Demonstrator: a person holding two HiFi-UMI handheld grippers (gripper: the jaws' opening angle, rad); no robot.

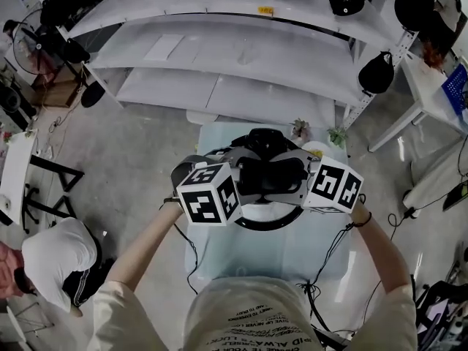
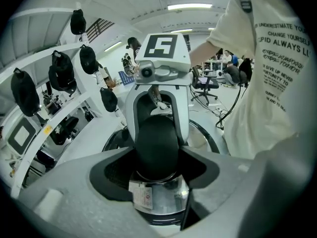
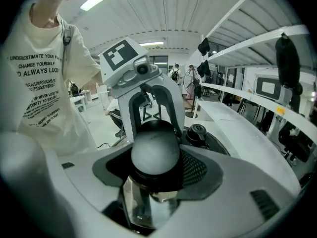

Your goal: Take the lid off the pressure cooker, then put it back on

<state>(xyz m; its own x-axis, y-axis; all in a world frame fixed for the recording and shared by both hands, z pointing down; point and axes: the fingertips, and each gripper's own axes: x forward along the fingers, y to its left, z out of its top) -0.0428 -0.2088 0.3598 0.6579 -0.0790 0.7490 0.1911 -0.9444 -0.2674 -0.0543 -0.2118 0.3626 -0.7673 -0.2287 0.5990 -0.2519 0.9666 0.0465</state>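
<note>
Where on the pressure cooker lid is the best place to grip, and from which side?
Grip the left handle end and right handle end, rounded dark bulbs at opposite sides of the lid. Come in from each side: the left claw and right claw clamp them in notched pads.

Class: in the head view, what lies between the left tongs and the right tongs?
The pressure cooker's lid fills that stretch, with black fittings on top, as the head view shows.

White tiered shelving stands behind a pale table; the floor is grey; strip lights glow on a ribbed white ceiling.
</note>
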